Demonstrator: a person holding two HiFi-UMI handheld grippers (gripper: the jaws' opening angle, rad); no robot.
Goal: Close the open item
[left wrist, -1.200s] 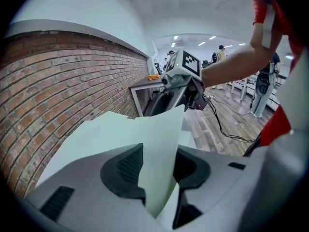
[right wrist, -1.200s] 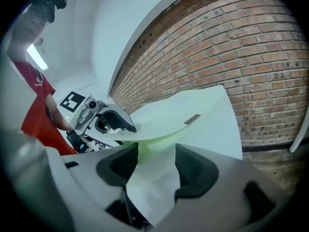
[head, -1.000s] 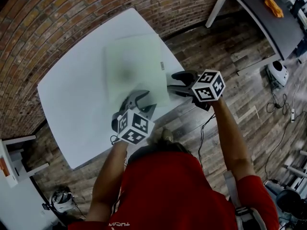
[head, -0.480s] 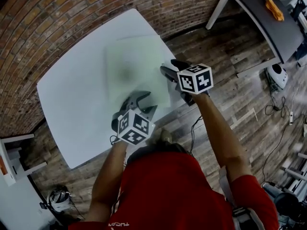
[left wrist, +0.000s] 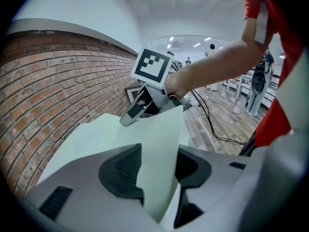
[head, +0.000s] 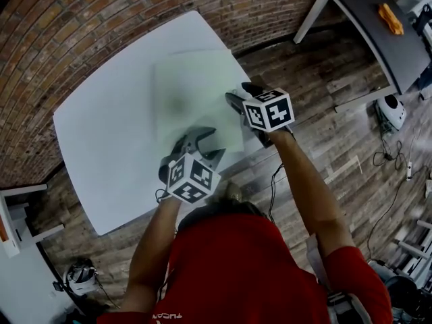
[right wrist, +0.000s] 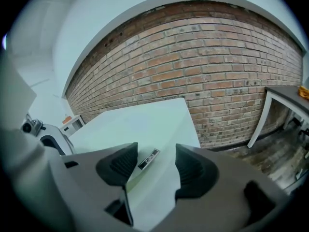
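A folder lies on a table. Part of it stands up between the opening jaws of the left gripper, close against the left-hand pad, and the right gripper is straight ahead of those jaws at the sheet's far edge. The folder's edge lies between the right gripper's spread jaws, with a small label on it just ahead of the pads; beyond them the table runs on to a brick wall, and off to their right a second table stands near that wall.
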